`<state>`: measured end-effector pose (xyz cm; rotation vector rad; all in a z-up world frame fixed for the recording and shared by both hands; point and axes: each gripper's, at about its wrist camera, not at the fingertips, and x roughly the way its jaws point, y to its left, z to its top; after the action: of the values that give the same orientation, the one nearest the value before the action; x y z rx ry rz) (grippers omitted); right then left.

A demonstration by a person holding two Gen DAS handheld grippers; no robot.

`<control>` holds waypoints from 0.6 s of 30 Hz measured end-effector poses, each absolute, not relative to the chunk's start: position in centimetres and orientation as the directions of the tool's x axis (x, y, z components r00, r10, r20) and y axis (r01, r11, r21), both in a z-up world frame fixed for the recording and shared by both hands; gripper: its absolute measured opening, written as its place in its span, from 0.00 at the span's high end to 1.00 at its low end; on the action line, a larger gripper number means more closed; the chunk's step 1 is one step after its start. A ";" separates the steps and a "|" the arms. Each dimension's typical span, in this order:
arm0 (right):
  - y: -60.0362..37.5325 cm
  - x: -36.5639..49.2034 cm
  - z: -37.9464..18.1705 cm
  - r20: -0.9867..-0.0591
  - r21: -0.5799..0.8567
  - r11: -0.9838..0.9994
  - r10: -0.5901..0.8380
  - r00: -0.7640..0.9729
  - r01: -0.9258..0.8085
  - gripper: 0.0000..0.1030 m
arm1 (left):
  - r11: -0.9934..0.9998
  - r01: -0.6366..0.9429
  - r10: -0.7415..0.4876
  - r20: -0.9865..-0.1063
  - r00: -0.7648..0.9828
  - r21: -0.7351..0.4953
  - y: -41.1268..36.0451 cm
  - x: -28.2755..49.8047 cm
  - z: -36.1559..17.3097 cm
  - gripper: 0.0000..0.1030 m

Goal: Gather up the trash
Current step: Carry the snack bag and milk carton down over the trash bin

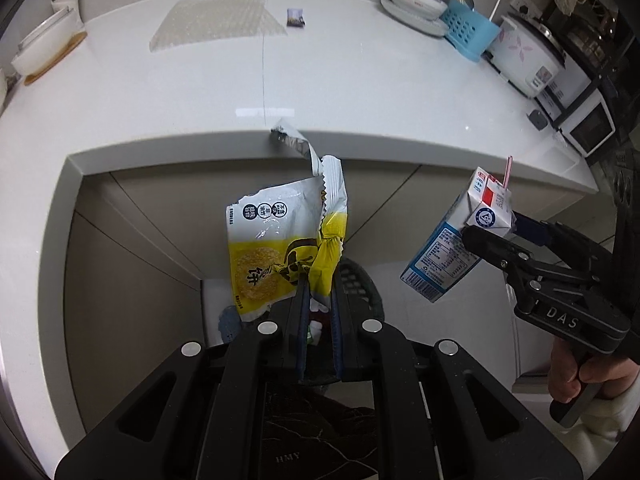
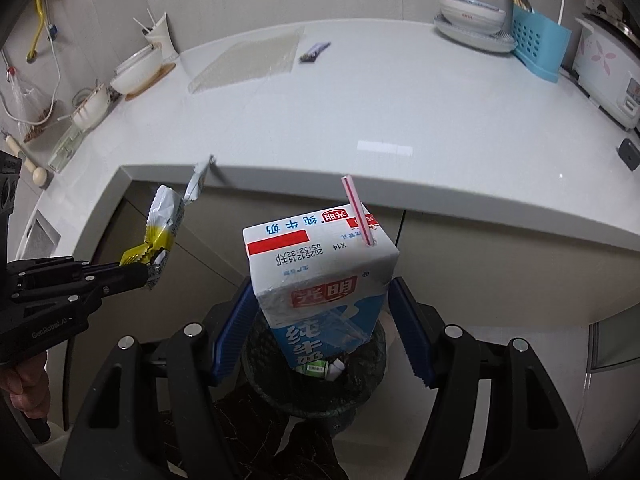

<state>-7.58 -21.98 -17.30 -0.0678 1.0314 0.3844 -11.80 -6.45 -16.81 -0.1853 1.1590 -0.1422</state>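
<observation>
My left gripper (image 1: 319,280) is shut on a torn yellow and white snack wrapper (image 1: 280,236) and holds it in the air in front of the counter edge, above a dark trash bin (image 1: 362,292). It also shows in the right wrist view (image 2: 146,268) with the wrapper (image 2: 164,224). My right gripper (image 2: 320,300) holds a blue and white milk carton (image 2: 320,280) with a red striped straw (image 2: 358,212) over the bin (image 2: 316,384), which holds some trash. In the left wrist view the carton (image 1: 452,248) hangs at the right in that gripper (image 1: 490,236).
A white counter (image 2: 360,120) carries a clear bubble sheet (image 2: 248,60), a small dark packet (image 2: 314,52), bowls (image 2: 472,14), a blue utensil holder (image 2: 540,46) and a rice cooker (image 2: 608,72). Cabinet doors (image 1: 132,280) stand below the counter.
</observation>
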 end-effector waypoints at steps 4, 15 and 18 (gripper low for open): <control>-21.9 -7.5 -19.4 -0.867 0.114 0.931 0.263 0.424 -0.346 0.38 | 0.977 -0.001 -0.198 -0.911 0.361 -0.213 -6.3 -11.7 -19.0 0.92; -21.0 -7.3 -23.7 -0.887 0.125 0.920 0.271 0.373 -0.371 0.38 | 0.976 -0.030 -0.201 -0.939 0.280 -0.218 -6.0 -12.0 -23.6 0.92; -20.4 -7.1 -25.2 -0.898 0.119 0.914 0.266 0.352 -0.387 0.38 | 0.977 -0.044 -0.189 -0.946 0.265 -0.207 -5.8 -12.3 -24.7 0.92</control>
<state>-7.11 -20.43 -25.15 -0.1212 1.1359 0.4237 -12.26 -5.78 -24.70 -0.2075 1.3013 -0.0983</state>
